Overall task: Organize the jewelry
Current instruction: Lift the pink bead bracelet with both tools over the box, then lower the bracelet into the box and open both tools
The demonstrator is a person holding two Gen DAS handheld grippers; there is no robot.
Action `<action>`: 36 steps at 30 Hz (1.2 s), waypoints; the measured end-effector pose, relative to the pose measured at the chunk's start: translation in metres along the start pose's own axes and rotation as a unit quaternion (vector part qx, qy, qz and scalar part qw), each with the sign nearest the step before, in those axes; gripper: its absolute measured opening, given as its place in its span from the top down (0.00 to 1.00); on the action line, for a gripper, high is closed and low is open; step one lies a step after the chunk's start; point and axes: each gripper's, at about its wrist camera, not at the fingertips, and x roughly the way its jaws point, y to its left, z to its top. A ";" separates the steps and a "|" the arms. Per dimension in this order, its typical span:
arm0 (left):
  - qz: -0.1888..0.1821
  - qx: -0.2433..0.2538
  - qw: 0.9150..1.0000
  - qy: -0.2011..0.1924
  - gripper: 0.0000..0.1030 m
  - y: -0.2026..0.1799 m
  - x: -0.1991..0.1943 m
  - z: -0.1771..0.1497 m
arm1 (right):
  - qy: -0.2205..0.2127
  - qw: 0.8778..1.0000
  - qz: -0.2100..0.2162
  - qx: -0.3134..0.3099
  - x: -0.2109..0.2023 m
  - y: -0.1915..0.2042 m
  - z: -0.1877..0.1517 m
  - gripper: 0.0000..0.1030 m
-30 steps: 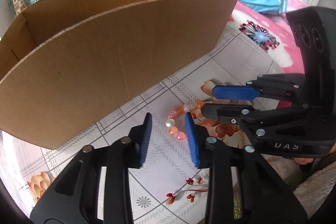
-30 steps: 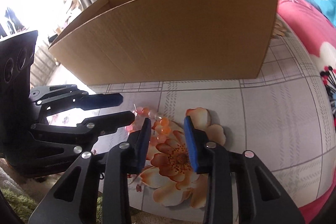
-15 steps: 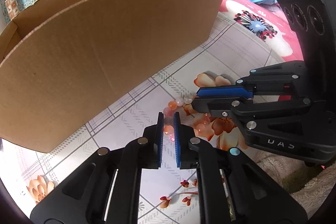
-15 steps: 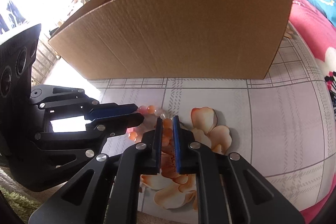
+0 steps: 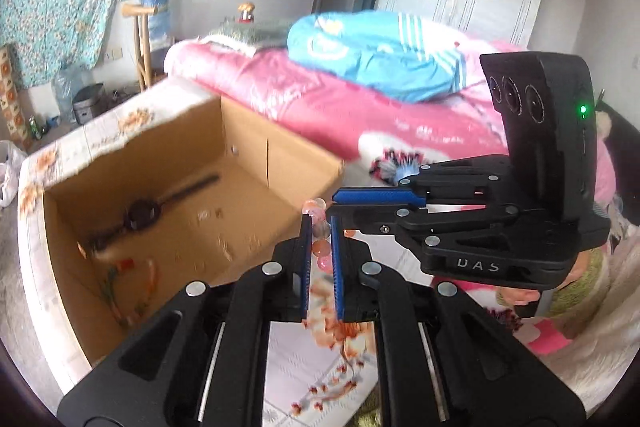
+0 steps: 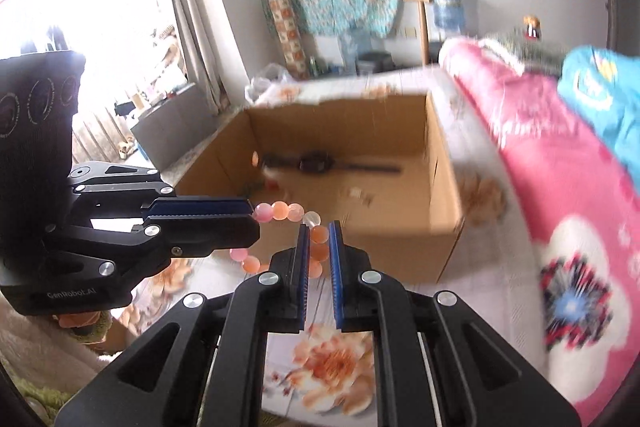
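Note:
A bracelet of pink and orange beads (image 5: 321, 247) hangs in the air, stretched between both grippers. My left gripper (image 5: 320, 227) is shut on one side of the loop, with beads pinched between its blue pads. My right gripper (image 6: 319, 227) is shut on the other side of the bead bracelet (image 6: 280, 211). The right gripper (image 5: 331, 206) comes in from the right in the left wrist view. The left gripper (image 6: 254, 217) comes in from the left in the right wrist view. Just beyond stands an open cardboard box (image 5: 248, 131) (image 6: 440, 155) with a black watch (image 5: 140, 213) (image 6: 316, 163) on its floor.
A floral tablecloth (image 6: 332, 359) covers the table under the grippers. A colourful strand (image 5: 116, 287) lies in the box's near corner. To the right is a pink bedspread (image 5: 320, 99) with a blue jacket (image 5: 380, 55) on it. A person's hand (image 5: 516, 297) shows under the right gripper.
Both grippers shut on the bracelet on the table and rose with it. They now look over the box rim into its inside.

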 end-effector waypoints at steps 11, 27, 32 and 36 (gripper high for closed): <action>-0.031 -0.142 0.982 0.123 0.92 0.090 0.116 0.045 | 0.099 0.994 -0.018 -0.033 0.098 -0.057 0.071 0.90; -0.018 -0.195 0.967 0.160 0.83 0.110 0.143 0.034 | 0.098 0.993 -0.042 -0.042 0.107 -0.074 0.071 0.89; 0.000 -0.186 0.978 0.090 0.71 0.108 0.087 0.036 | 0.051 0.998 -0.042 0.023 0.074 -0.094 0.072 0.77; 0.049 -0.171 0.984 0.024 0.38 0.105 0.021 0.028 | 0.034 0.996 -0.028 0.078 0.057 -0.106 0.059 0.54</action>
